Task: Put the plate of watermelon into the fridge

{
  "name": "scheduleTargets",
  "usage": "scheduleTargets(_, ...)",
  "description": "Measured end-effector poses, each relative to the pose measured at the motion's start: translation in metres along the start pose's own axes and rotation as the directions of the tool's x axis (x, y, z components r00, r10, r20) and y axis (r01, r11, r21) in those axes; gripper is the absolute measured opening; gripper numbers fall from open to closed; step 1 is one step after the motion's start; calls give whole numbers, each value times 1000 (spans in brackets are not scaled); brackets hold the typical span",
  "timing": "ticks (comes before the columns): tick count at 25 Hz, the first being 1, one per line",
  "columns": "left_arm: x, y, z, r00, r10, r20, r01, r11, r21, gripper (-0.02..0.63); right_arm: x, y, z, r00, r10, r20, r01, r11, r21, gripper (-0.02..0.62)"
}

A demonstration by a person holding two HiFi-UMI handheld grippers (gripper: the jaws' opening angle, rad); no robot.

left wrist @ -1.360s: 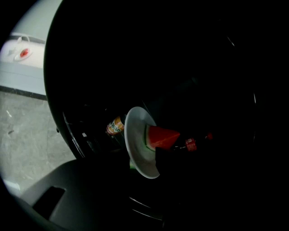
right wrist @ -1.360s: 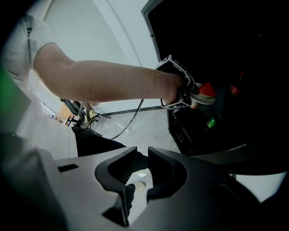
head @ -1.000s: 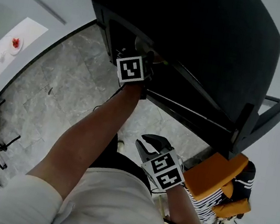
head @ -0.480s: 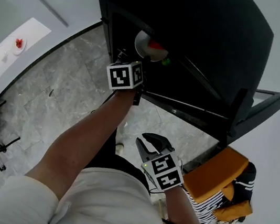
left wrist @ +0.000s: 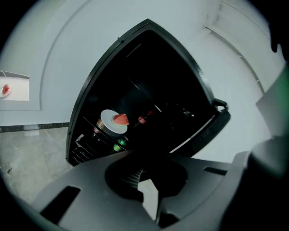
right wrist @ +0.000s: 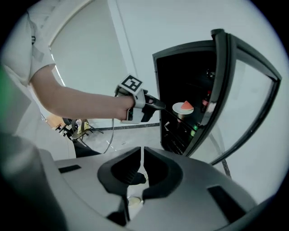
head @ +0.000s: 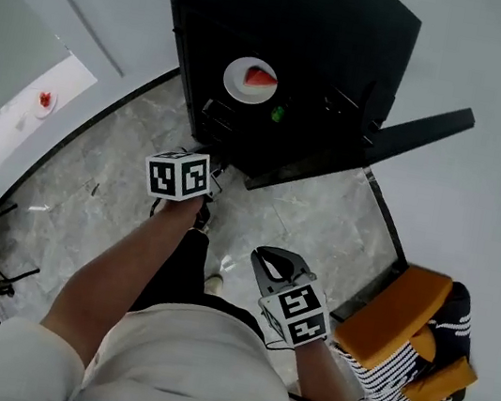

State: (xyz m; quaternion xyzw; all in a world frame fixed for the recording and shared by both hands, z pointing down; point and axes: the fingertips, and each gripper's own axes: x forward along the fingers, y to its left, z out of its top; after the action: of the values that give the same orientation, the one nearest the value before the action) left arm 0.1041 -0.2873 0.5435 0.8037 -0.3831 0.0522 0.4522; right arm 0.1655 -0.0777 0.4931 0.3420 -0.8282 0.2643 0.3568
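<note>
L gripper (left wrist: 147, 179) back, shut | plate (head: 250, 80) in fridge (head: 355, 31) | striped cloth (head: 392, 376): head view

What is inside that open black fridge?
A white plate with a watermelon slice sits there, a small green item near it. The rest of the fridge is too dark to see.

The person wears a white short-sleeved shirt (head: 190, 366), which fills the lower middle of the head view, and dark trousers (head: 184, 269) show just above it. The left tongs (left wrist: 143, 179) and the right tongs (right wrist: 141, 155) are smooth grey moulded plastic with rounded, cupped jaws, and each carries a white cube (head: 178, 176) printed with black square markers. At centre left of the right gripper view, a thin black cable (right wrist: 109, 135) hangs below the left tongs.
</note>
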Motion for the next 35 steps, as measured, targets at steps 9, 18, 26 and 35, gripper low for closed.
scheduleTargets(9, -152, -111, -92, 979, -179, -98, 193, 967, 163, 11, -67, 45, -60, 991, -15, 130, 13, 1000, 19, 20)
scheduleTargets(18, -265, -181, -168, 919, -259, -297, 346, 891, 294, 12, -105, 104, -73, 977, 8, 214, -12, 1000, 13, 15)
scheduleTargets(26, -315, -203, -164, 873, -349, -340, 458, 825, 331, 11, -111, 134, -65, 964, -83, 253, 65, 995, 76, 15)
scheduleTargets(35, -399, -148, -110, 896, -359, -261, 429, 851, 303, 12, -79, 224, -9, 963, -96, 253, 87, 995, 45, 15)
